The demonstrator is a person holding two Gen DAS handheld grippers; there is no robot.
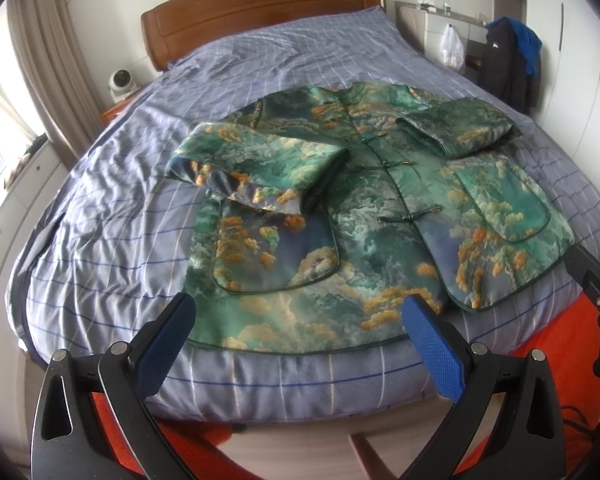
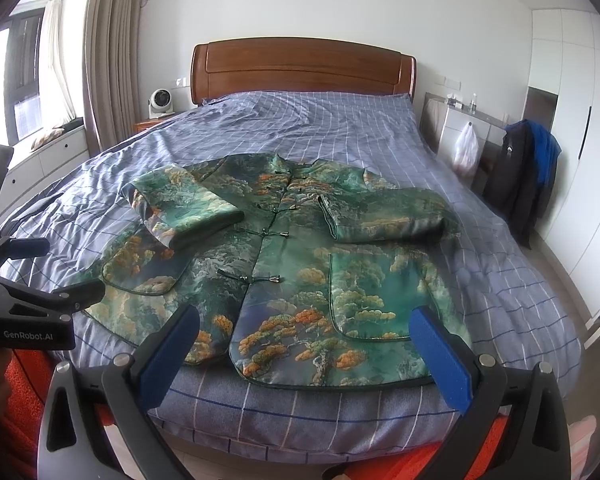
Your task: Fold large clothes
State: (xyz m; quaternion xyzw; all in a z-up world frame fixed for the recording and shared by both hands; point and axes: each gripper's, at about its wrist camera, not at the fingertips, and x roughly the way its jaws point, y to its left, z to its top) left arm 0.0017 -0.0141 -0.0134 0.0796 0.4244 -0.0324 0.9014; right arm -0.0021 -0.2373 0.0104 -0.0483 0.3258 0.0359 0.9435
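Observation:
A green jacket (image 1: pixel 359 216) with orange and cream cloud print lies front up on the bed, collar toward the headboard, frog buttons closed. It also shows in the right wrist view (image 2: pixel 284 264). Both sleeves are folded in across the chest: one sleeve (image 1: pixel 256 160) on the left, the other sleeve (image 1: pixel 459 128) on the right. My left gripper (image 1: pixel 300 312) is open and empty, just above the hem at the foot of the bed. My right gripper (image 2: pixel 303 328) is open and empty over the hem further right.
The bed (image 2: pixel 499 280) has a blue checked cover and a wooden headboard (image 2: pixel 300 68). A small white fan (image 2: pixel 160 104) sits on the left nightstand. A chair with dark and blue clothes (image 2: pixel 527 168) stands on the right. A red rug (image 1: pixel 539 328) lies at the bed's foot.

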